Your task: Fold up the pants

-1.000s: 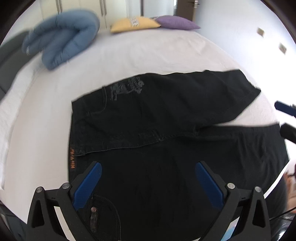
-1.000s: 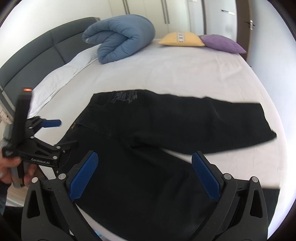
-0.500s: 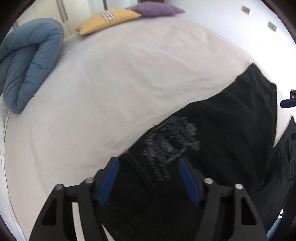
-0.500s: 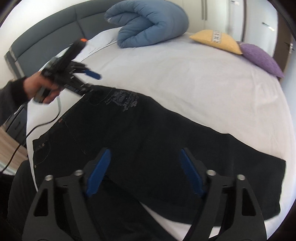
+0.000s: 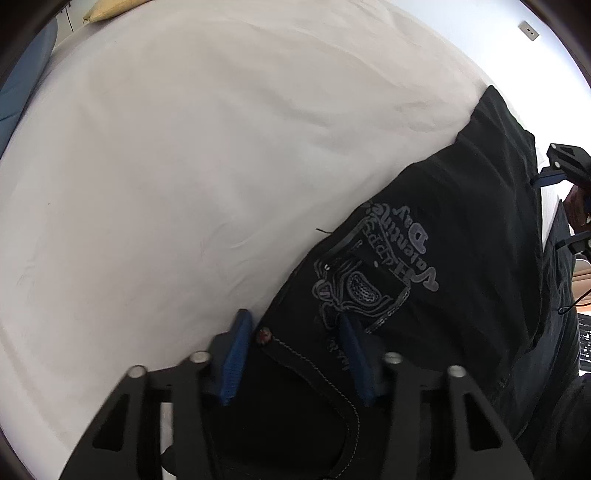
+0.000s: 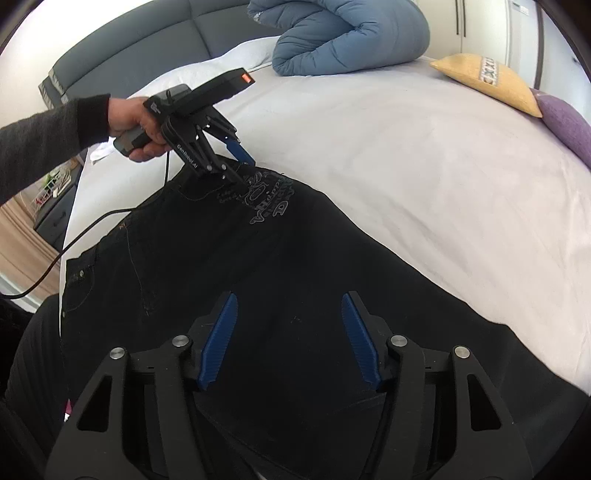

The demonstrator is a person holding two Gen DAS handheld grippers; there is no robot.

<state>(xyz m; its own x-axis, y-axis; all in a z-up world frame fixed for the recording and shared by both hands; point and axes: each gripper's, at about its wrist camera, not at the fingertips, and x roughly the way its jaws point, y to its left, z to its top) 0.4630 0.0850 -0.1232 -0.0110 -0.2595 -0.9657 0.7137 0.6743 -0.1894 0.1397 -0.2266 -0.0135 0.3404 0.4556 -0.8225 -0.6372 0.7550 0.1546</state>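
Note:
Black pants (image 6: 280, 258) with a grey printed logo (image 5: 376, 269) lie spread on a white bed (image 6: 406, 155). My left gripper (image 5: 295, 332) is open, with its blue fingers astride the far waistband corner of the pants (image 5: 461, 221) beside a small rivet (image 5: 264, 335). It also shows in the right wrist view (image 6: 240, 164), held in a hand. My right gripper (image 6: 288, 314) is open and empty, low over the near pant leg. It shows at the right edge of the left wrist view (image 5: 554, 177).
A rolled blue duvet (image 6: 351, 33), a yellow pillow (image 6: 487, 81) and a purple pillow (image 6: 565, 122) lie at the far side of the bed. A grey headboard (image 6: 122, 70) stands at the left. A cable (image 6: 55, 258) hangs from the left gripper.
My left gripper has moved from the near waistband to the far waistband corner and narrowed its opening around it. My right gripper has moved closer and lower over the pant leg.

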